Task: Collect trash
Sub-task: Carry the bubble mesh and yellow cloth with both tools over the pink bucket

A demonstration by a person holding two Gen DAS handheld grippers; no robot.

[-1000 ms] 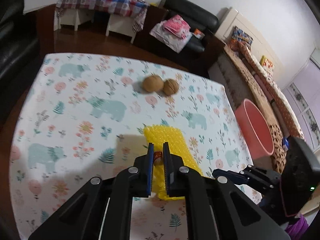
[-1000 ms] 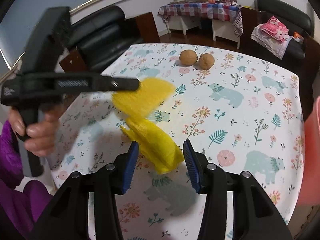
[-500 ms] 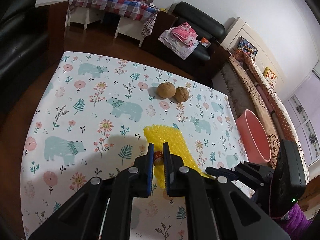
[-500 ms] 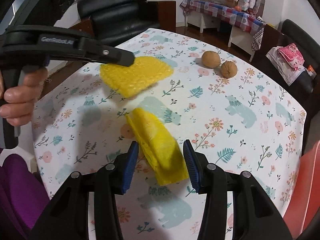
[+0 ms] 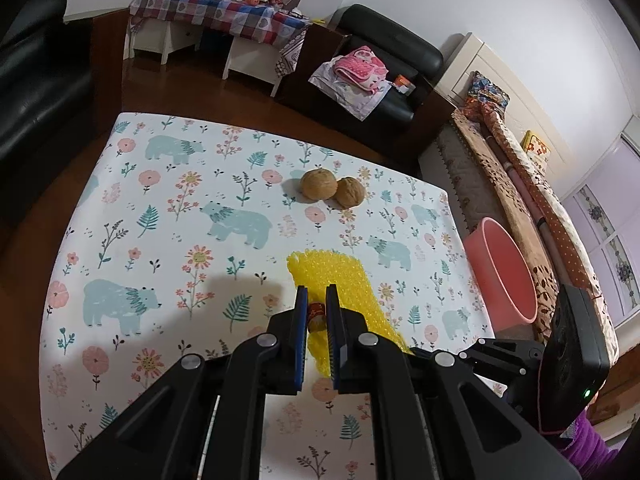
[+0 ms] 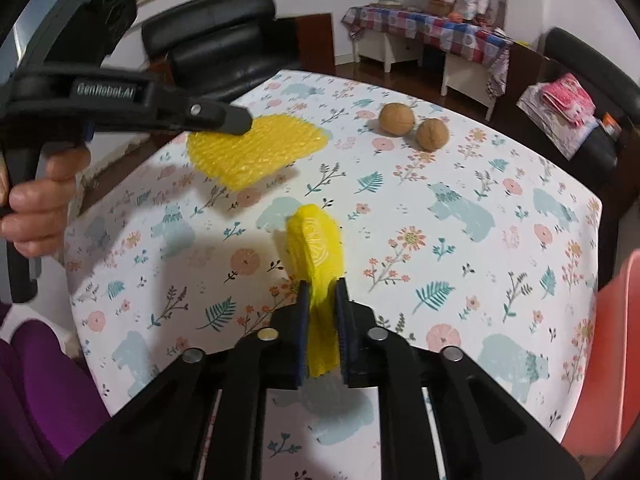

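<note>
Two pieces of yellow trash are held clear of the table, one in each gripper. A flat sheet of yellow bubble wrap [image 6: 256,150] is pinched at its near edge by the left gripper [image 5: 317,312], whose jaws are drawn narrow around it; in the left wrist view a small red and orange scrap [image 5: 317,311], too small to identify, is also seen between the pads. The sheet is carried level and above the bear-and-flower printed tablecloth [image 5: 168,208], as its shadow on the cloth suggests, probably so that it does not drag.

A crumpled yellow foam-net sleeve [image 6: 318,248] is clamped by the right gripper [image 6: 322,300] near its lower part, the jaws pressed close against the soft material, and its free end is left standing up past the fingertips. A grip low on such a light, springy thing is judged to be the surer one.

A round pink plastic bin [image 5: 502,276] is seen beside the right edge of the table, below its level, and is taken to be the place for both pieces; it is kept close so that each can be swung over and let go.

Two brown walnuts [image 5: 332,191] lie touching near the far edge, untouched. Whether they count as trash cannot be told.
</note>
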